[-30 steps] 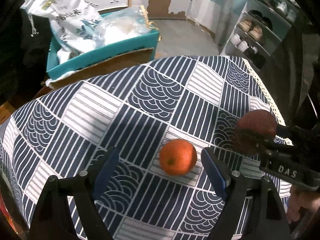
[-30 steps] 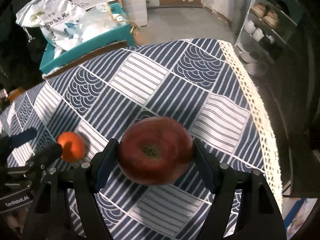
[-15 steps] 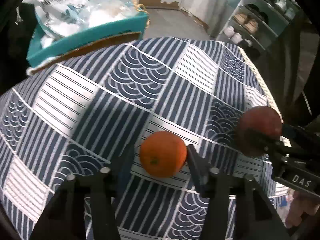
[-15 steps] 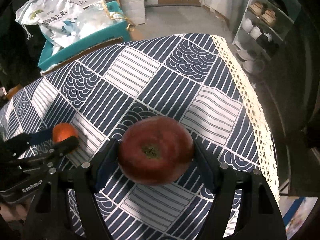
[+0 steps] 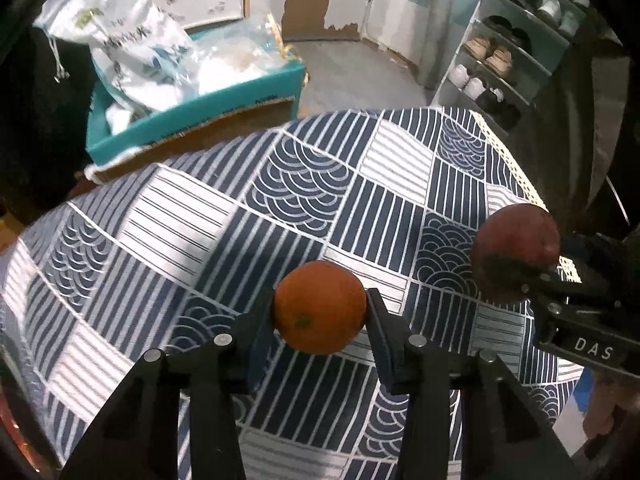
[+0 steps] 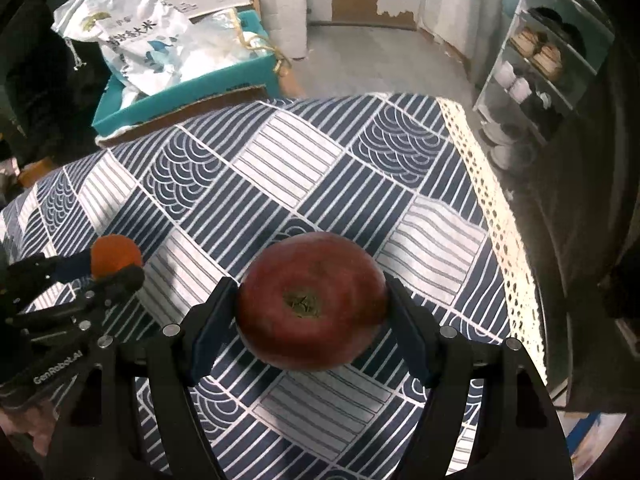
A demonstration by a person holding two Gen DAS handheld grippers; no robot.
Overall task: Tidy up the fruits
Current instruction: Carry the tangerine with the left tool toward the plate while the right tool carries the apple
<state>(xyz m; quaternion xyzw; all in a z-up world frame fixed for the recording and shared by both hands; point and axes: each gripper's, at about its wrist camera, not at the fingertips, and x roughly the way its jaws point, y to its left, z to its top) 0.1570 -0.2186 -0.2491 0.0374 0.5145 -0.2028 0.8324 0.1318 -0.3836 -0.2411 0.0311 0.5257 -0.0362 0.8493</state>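
My left gripper point(image 5: 320, 308) is shut on an orange point(image 5: 320, 306), its blue pads pressed against both sides, and the fruit hangs a little above the tablecloth. My right gripper point(image 6: 312, 304) is shut on a dark red apple point(image 6: 312, 300), stem end facing the camera, also off the cloth. In the left wrist view the apple point(image 5: 516, 248) and the right gripper sit at the right edge. The right wrist view has the orange point(image 6: 114, 256) and the left gripper point(image 6: 108, 266) at its far left.
A table under a blue-and-white patterned cloth point(image 5: 304, 184) with a lace edge point(image 6: 492, 208) on the right. Beyond it a teal box point(image 5: 200, 116) holds white bags point(image 5: 132, 52). A shoe rack point(image 5: 504, 56) stands at the far right.
My left gripper closed from wide open around the orange onto it and lifted it slightly off the cloth. The right gripper kept holding the apple in about the same place.
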